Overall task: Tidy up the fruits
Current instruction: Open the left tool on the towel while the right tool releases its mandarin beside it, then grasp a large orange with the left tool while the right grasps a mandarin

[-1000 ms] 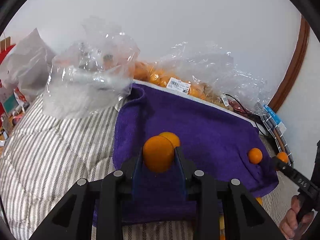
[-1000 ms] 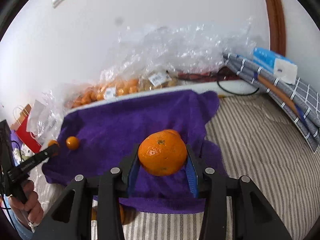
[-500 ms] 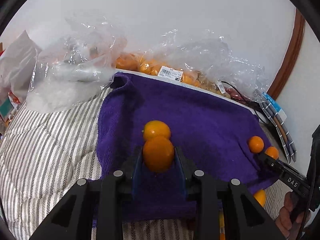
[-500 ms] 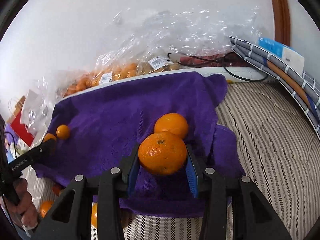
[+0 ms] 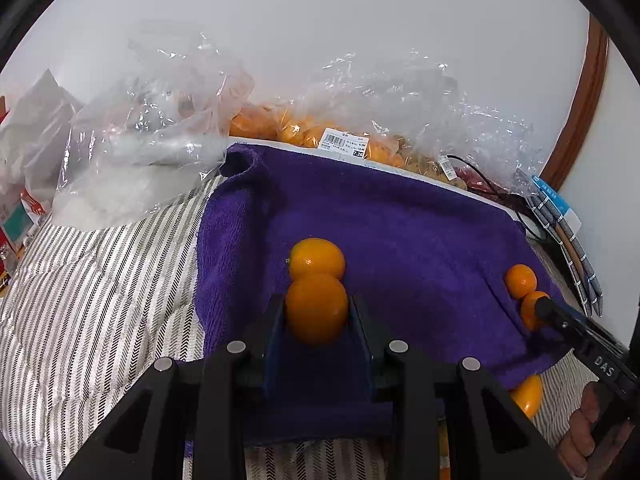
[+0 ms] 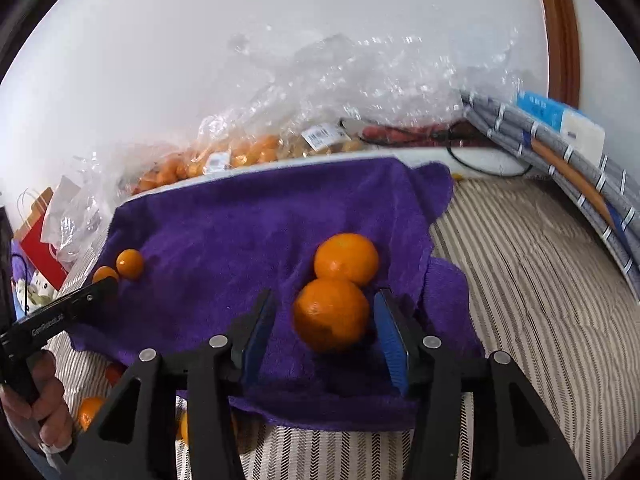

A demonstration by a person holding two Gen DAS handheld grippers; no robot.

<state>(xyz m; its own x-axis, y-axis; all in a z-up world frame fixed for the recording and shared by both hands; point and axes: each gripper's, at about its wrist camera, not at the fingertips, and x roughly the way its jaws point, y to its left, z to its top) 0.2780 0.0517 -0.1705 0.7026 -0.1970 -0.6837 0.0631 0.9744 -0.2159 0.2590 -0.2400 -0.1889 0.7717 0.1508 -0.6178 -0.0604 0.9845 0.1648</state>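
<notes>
My left gripper [image 5: 317, 314] is shut on an orange [image 5: 317, 309], held just above the purple towel [image 5: 400, 232], right behind another orange [image 5: 317, 258] that lies on it. My right gripper [image 6: 328, 320] is open; a larger orange [image 6: 331, 314] sits loose between its blue pads [image 6: 390, 330], next to a second one [image 6: 346, 258] on the towel [image 6: 240, 232]. In the right wrist view the left gripper's tip [image 6: 100, 290] shows beside two small oranges [image 6: 129, 263]. In the left wrist view the right gripper's tip [image 5: 548, 312] shows beside two oranges [image 5: 520, 280].
Clear plastic bags of oranges [image 5: 304, 132] line the wall behind the towel. A crumpled empty bag [image 5: 152, 148] lies at the left. Folded striped cloths and a blue box [image 6: 560, 128] stand at the right. Loose oranges [image 6: 90, 410] lie on the striped bedding [image 6: 520, 280] below the towel's front edge.
Both grippers moved forward and down over the towel. My right gripper opened and let go of its orange. My left gripper stayed shut on its orange.
</notes>
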